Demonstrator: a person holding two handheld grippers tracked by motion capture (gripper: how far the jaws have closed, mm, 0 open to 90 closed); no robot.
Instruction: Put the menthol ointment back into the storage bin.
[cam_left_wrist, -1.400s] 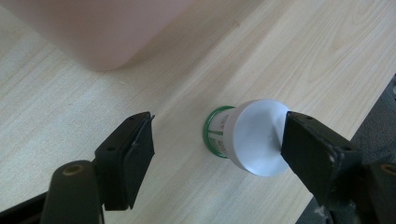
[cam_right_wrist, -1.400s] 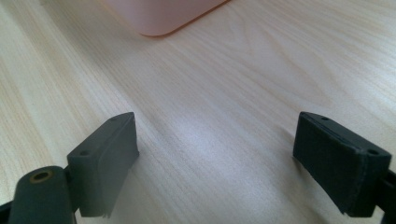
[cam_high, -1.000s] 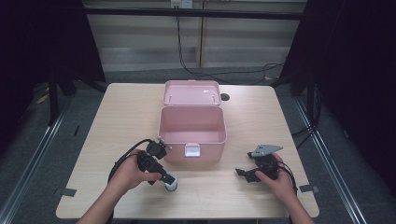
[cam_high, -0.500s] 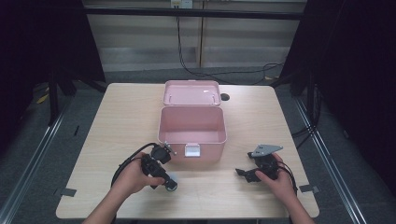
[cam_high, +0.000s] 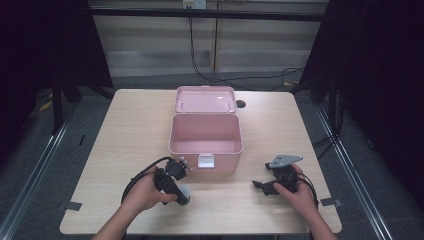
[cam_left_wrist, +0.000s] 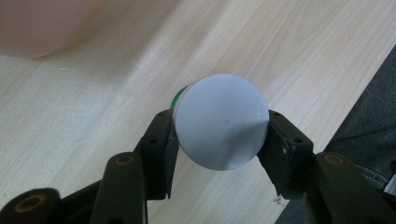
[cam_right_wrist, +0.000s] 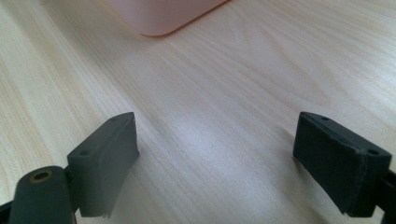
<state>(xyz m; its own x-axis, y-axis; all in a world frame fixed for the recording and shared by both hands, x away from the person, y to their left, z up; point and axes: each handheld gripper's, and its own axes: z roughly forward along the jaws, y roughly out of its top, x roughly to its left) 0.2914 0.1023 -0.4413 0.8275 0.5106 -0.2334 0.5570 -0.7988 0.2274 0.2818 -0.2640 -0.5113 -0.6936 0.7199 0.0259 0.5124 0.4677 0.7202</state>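
Left gripper (cam_left_wrist: 219, 140) jaws just been closing, now pinch white round-ended object (cam_left_wrist: 220, 122) off table (cam_high: 125, 125) front-left of open pink box (cam_high: 206, 137), likely for loading. Right gripper (cam_right_wrist: 215, 158) wide, empty, parked clear.

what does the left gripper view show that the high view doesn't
The left gripper view alone shows the grip up close: the left gripper has just been closing, and both pads now sit against the sides of the white round-ended object, with a green band behind it.

The high view alone shows the open pink box with its lid back, empty inside, and the right gripper resting on the table, jaws apart.

Both show the wooden table, that object near the front edge, and part of the pink box.
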